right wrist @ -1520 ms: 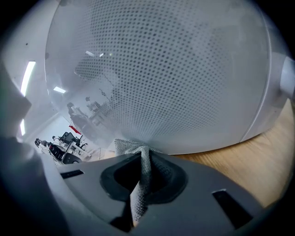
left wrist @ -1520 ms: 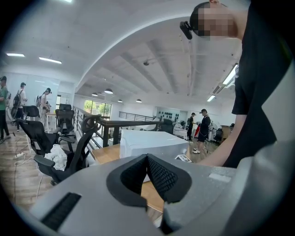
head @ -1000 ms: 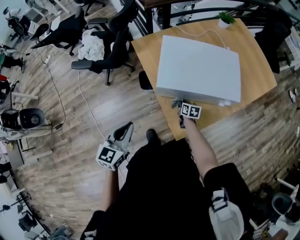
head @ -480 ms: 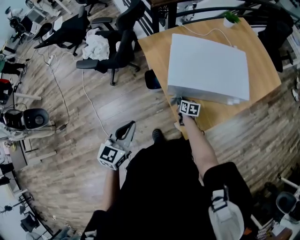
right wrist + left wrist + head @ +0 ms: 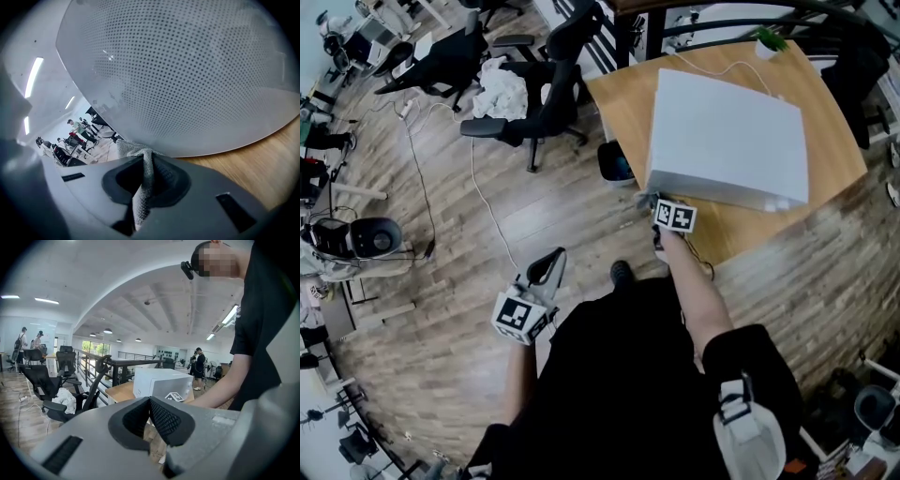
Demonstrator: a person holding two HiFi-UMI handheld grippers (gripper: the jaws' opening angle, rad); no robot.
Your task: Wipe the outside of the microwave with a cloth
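1. The cloth (image 5: pixel 142 187) is judged to be light, soft and limp. It is a grey woven fabric that will fold and drape rather than hold a shape, and it may slip free if pinched too near an edge. It is best taken by a bunched fold, so that a pad of loose fabric is left beyond the fingertips for wiping.
2. The microwave (image 5: pixel 727 141) is judged to be heavy and rigid, with a smooth white casing and a perforated panel on the face being worked. It is not expected to shift under light wiping pressure. It stands on the wooden worktop (image 5: pixel 623 103).
3. The right gripper (image 5: pixel 147 158) is closed on the cloth. A narrow strip of fabric is pinched between the two fingers (image 5: pixel 171 180), and a small bunch spills out past their tips.
4. That bunch lies at the lower edge of the microwave's perforated face, by the corner nearest the person in the head view. It appears to touch the casing, but how firmly it is pressed cannot be told.
5. The left gripper (image 5: pixel 150 414) is held low and well apart from the microwave, off the worktop and over the floor. Its fingers are brought together with nothing between them.
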